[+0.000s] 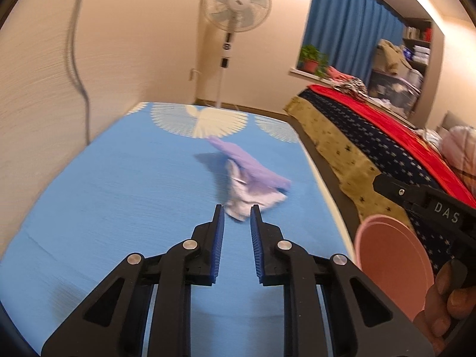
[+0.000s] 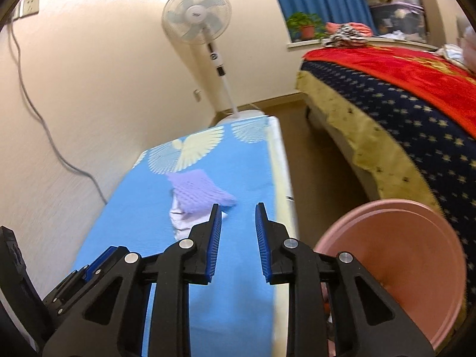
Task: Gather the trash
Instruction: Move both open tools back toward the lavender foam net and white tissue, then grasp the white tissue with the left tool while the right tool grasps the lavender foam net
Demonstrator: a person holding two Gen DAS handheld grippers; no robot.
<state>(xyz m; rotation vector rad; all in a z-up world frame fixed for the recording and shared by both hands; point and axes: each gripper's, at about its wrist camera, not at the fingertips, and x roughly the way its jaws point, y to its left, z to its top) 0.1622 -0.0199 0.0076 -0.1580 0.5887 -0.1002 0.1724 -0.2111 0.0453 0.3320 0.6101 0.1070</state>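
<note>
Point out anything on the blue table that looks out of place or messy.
A crumpled heap sits on the blue tablecloth: a purple foam net sleeve draped over scrunched white paper. It looks like litter, the only loose thing on the cloth. Nothing looks spilled or broken; both views are motion-blurred.

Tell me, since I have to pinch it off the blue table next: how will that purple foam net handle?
The purple foam net looks like open mesh foam, so probably very light and squashy under the pads. It drapes over the crumpled white paper, so it will likely flop and may drag the paper along. On the smooth blue tablecloth, a push would probably slide it.
</note>
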